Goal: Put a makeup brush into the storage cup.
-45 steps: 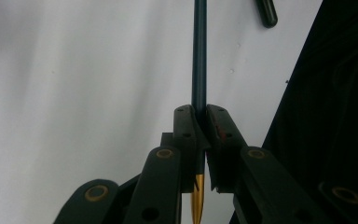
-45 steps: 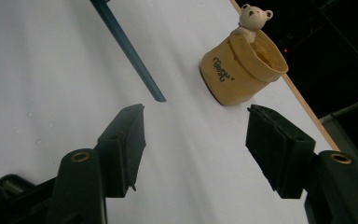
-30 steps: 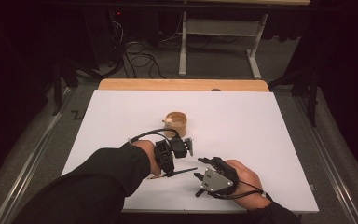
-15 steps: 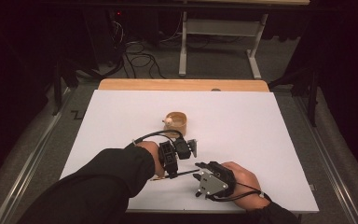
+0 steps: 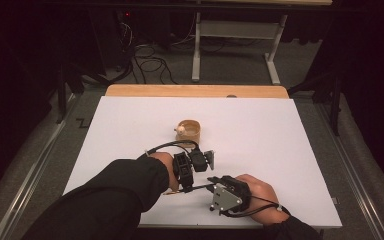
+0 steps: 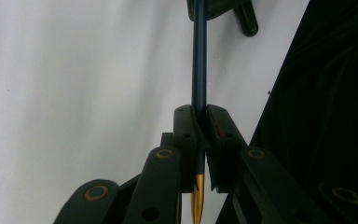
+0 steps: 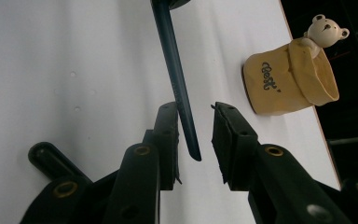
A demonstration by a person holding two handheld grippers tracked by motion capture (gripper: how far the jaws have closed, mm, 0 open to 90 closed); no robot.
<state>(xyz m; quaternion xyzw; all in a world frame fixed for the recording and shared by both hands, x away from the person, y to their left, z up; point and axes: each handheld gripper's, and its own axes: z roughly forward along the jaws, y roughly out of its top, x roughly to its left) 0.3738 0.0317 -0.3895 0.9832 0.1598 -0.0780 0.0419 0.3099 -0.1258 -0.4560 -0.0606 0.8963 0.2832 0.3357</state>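
My left gripper [image 6: 199, 112] is shut on a dark blue pen [image 6: 198, 60] whose gold end pokes out behind the pads. In the high view that gripper [image 5: 184, 186] sits near the table's front edge, and the pen [image 5: 197, 188] lies level toward my right gripper [image 5: 211, 182]. In the right gripper view the pen's [image 7: 175, 79] dark tip lies between my right gripper's [image 7: 193, 109] jaws, close to the left pad [image 7: 168, 126] with a gap to the other. These jaws have just been closing and do not press on the pen.
A tan pot with a small bear figure [image 5: 189, 131] [image 7: 289, 81] stands mid-table beyond the hands. The white board [image 5: 280, 150] has a wooden strip [image 5: 195, 91] along its far edge. Cables and a desk frame [image 5: 235, 50] lie on the floor behind.
The left gripper with the pen has edged slightly right, toward the right gripper. The right hand has stayed where it was.
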